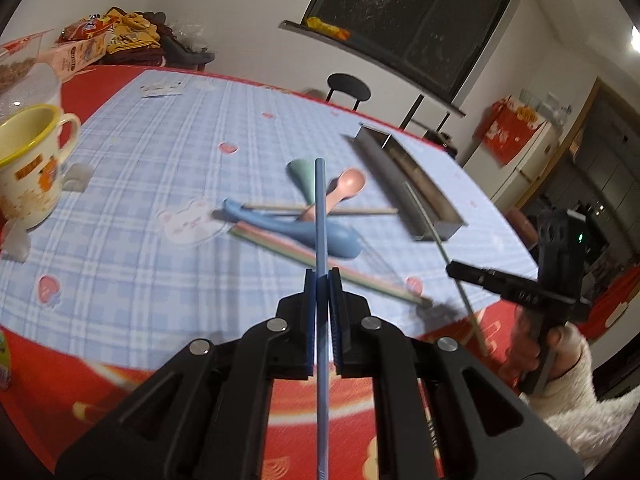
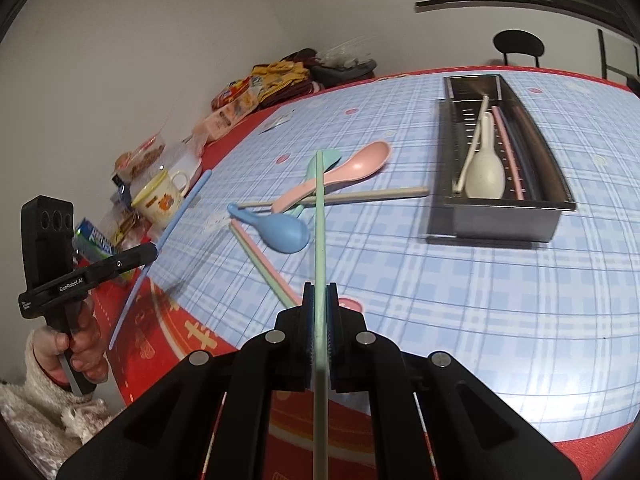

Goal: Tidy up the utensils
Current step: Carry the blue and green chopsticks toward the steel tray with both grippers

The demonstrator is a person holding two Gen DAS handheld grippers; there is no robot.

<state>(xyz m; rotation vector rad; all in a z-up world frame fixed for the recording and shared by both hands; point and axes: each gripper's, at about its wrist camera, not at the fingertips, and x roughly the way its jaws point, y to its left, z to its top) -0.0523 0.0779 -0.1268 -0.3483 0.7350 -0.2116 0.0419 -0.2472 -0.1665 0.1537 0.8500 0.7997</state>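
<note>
Chopsticks are what I've got right now, one in each tool. My left tool (image 1: 322,276) is clamped on a blue chopstick (image 1: 320,208), and my right tool (image 2: 320,292) is clamped on a pale green chopstick (image 2: 319,208). Both sticks run straight out toward 12 o'clock, with a long tail poking back under the camera, so I've grabbed them somewhere around the middle.

They look like light, stiff plastic, smooth and thin. I reckon that means slippery: a narrow rod can pivot in the pads if the grip is near one end, so the middle seems the sensible spot. No worry about breaking anything.

The metal tray (image 2: 500,216) sits at about 2 o'clock in the right view, well apart from my right tool, and already has a white spoon (image 2: 485,168) and a pink chopstick (image 2: 508,152) lying lengthwise in it. Still loose on the tabletop (image 2: 460,320), in a crossed pile between me and the tray: a pink spoon (image 2: 352,170), a blue spoon (image 2: 280,230), a teal spoon (image 1: 301,174), a beige chopstick (image 2: 372,194), plus a pink and green pair at roughly 11 o'clock.

Spoons look equally light; I'd take those by the handle, since the bowls are rounded and would likely squirt out.
</note>
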